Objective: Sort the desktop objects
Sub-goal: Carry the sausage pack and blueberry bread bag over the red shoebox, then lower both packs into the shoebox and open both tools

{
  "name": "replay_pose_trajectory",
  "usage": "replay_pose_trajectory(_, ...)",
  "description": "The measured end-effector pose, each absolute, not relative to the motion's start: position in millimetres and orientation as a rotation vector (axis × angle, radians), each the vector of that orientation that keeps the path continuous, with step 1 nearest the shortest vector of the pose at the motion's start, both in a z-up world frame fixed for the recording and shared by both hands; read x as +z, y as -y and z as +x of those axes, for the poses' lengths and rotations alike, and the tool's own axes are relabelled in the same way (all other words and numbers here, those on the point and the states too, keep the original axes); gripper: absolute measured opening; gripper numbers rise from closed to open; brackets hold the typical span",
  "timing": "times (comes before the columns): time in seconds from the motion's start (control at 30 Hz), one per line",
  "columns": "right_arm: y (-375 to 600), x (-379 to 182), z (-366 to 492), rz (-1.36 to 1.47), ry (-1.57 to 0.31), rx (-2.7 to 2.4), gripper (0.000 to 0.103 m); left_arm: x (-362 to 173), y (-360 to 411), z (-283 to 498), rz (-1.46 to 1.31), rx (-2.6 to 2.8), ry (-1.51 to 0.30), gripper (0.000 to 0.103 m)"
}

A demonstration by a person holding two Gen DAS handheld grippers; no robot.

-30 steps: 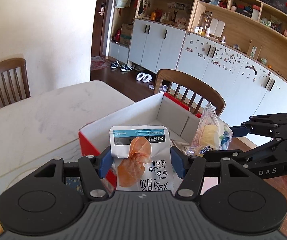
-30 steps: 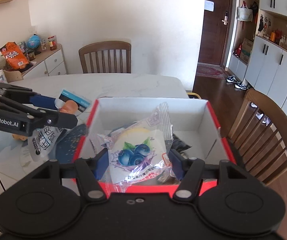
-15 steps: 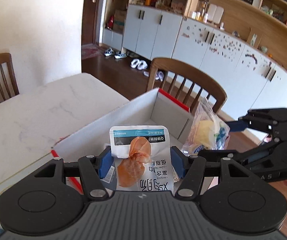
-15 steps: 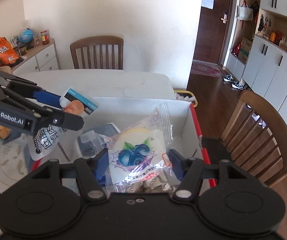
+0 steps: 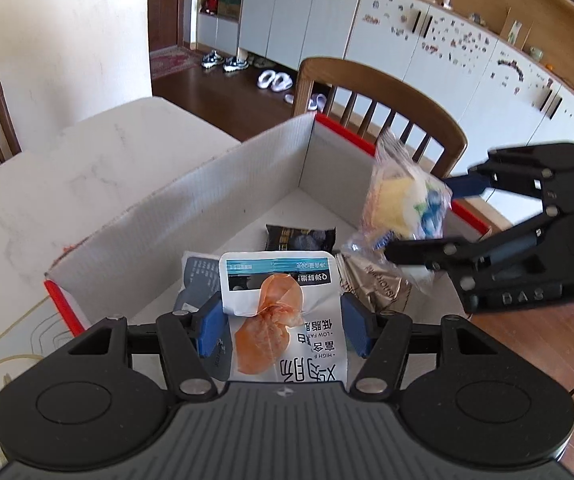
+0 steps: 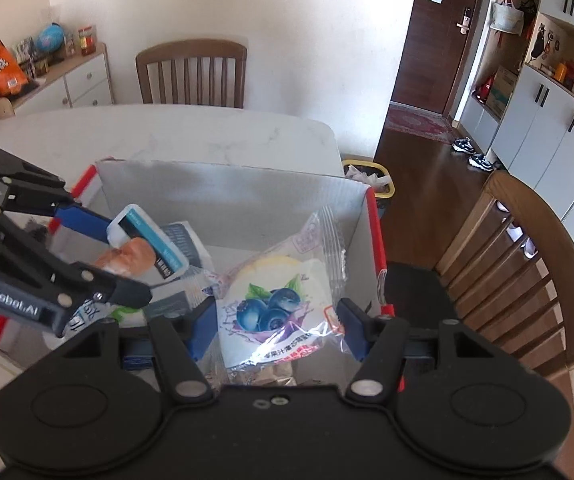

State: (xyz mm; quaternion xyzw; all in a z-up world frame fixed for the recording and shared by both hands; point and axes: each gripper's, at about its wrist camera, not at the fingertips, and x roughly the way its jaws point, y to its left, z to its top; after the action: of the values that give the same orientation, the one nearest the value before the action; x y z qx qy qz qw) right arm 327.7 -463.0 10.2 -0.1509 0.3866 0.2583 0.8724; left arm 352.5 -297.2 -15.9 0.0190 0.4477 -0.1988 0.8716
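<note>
Jaws: left clamps chicken pouch [image 5: 283, 316] lengthwise forward | right clamps blueberry bun [image 6: 277, 300] | over box [image 5: 223, 200]

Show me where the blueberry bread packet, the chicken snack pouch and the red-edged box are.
blueberry bread packet [image 6: 275, 312], right wrist view, on the printed blueberries.
chicken snack pouch [image 5: 283, 316], left wrist view, on the orange meat picture.
red-edged box [image 5: 191, 224], left wrist view, on its inner left wall.

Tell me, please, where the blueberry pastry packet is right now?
The blueberry pastry packet sits clamped in the right tongs, above the open box, right of the chicken packet.
</note>
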Motion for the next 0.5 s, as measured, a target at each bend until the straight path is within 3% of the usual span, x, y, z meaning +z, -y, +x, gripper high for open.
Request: replay_pose_trajectory(0.5, 430, -24, 378, -0.389, -0.904, 0.549, 0.064, -45, 302, 369, 0.036, -0.401, -1.039, 0.060)
